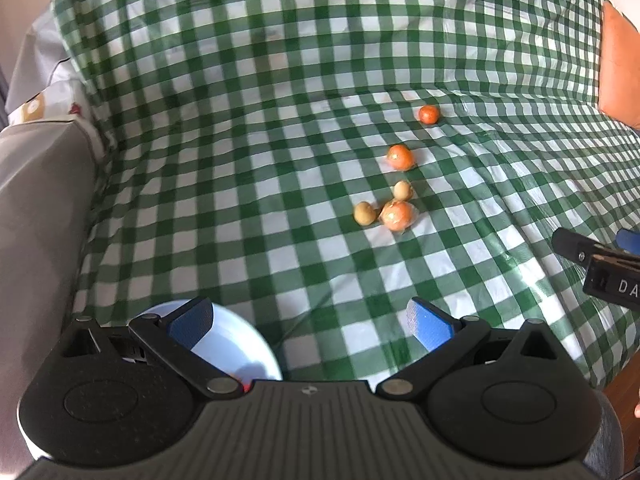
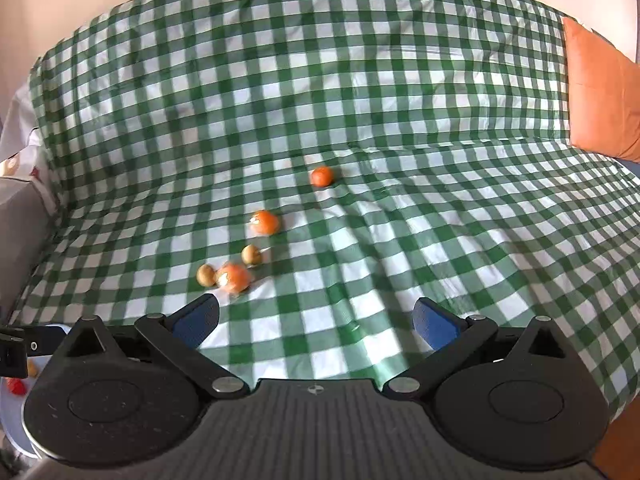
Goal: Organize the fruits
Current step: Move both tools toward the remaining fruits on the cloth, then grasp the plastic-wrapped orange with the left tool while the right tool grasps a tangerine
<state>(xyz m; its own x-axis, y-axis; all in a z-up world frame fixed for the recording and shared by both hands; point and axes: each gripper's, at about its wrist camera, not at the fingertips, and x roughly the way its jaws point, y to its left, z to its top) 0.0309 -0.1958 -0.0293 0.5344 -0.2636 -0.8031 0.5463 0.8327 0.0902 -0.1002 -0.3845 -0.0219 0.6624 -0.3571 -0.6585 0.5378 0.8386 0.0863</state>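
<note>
A green and white checked cloth (image 1: 280,140) covers a sofa seat and its backrest, creased where the two meet. An orange cushion (image 2: 600,92) leans at the right end of the backrest.

At the near left edge of the seat sits a pale blue plate (image 1: 236,344), partly hidden under the left gripper (image 1: 310,326); in the right wrist view something small and red (image 2: 16,386) and something yellow (image 2: 31,369) lie on it, too small to name.

Both tools hang above the cloth with nothing between their blue pads: the left gripper's fingers are spread wide, and the right gripper (image 2: 316,320) is likewise released.

Five fruits lie loose in a ragged line mid-seat. Nearest is a wrapped orange (image 1: 398,215), glossy in clear film, touching a small tan fruit (image 1: 365,213); a second tan fruit (image 1: 402,190) sits just behind. Farther back is another wrapped orange (image 1: 400,157), and farthest a smaller bare orange (image 1: 429,114), set apart.
</note>
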